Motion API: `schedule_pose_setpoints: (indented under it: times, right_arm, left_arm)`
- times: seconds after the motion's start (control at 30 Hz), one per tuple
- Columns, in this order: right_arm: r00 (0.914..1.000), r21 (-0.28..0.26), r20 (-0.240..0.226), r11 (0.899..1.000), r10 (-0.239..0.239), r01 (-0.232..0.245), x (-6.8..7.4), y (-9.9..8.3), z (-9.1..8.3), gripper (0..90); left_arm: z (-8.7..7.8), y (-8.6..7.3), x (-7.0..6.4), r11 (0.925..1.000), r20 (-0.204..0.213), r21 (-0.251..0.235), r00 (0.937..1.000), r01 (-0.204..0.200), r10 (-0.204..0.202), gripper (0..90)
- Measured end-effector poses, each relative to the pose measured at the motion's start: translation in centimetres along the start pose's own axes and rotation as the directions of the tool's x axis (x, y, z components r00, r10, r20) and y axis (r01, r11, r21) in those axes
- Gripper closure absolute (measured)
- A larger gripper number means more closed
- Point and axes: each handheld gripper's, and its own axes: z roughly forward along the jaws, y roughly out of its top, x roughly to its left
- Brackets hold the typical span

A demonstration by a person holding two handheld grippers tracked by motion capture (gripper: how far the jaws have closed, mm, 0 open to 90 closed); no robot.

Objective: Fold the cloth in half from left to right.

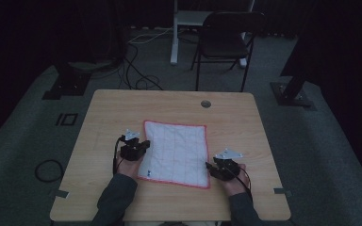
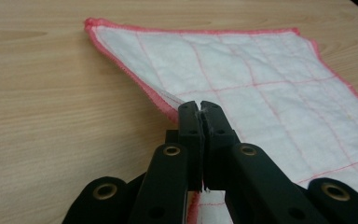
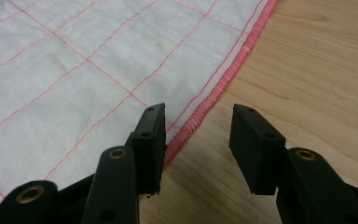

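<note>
The cloth (image 1: 175,154) lies flat mid-table; the left gripper (image 2: 200,106) pinches its left hem, the right gripper (image 3: 196,122) gapes astride the right hem. Lifting now could drag it one-sided, since just one edge is held

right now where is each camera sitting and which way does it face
high view: above the person's side, facing forward and down on the table; both forearms, left gripper and right gripper show.
left gripper view: rides the left gripper, looking along its shut fingers pinching the cloth edge.
right gripper view: rides the right gripper, looking down past open fingers straddling the cloth's pink hem.
shared: the white cloth with pink grid lines and the wooden tabletop appear in all three.
</note>
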Motion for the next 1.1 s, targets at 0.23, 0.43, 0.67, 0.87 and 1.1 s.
schedule_pose_setpoints:
  times: [0.23, 0.43, 0.67, 0.87, 1.1]
  right_arm:
    - [1.0000, -0.002, 0.002, 1.000, 0.006, -0.006, -0.3, -0.1, -0.2, 55.7]
    - [0.9999, -0.005, 0.005, 1.000, 0.009, -0.009, -0.5, -0.1, -0.3, 55.7]
    - [0.9999, -0.002, 0.006, 1.000, 0.015, -0.015, -0.6, -0.2, -0.3, 55.5]
    - [0.9998, -0.002, 0.008, 1.000, 0.020, -0.020, -0.8, -0.3, -0.4, 55.5]
    - [0.9998, -0.001, 0.009, 1.000, 0.019, -0.019, -0.8, -0.3, -0.4, 55.5]
  left_arm:
    - [0.0, 0.6, -0.7, 0.9999, 0.018, -0.010, 0.9998, -0.005, 0.005, 88.9]
    - [0.0, 1.0, -1.4, 0.9997, 0.040, -0.019, 0.9991, -0.013, 0.014, 88.9]
    - [0.1, 1.6, -2.2, 0.9993, 0.057, -0.023, 0.9979, -0.031, 0.032, 89.0]
    - [0.3, 2.1, -3.1, 0.9986, 0.075, -0.026, 0.9960, -0.047, 0.049, 89.0]
    - [0.6, 2.6, -3.9, 0.9980, 0.093, -0.028, 0.9939, -0.057, 0.059, 89.1]
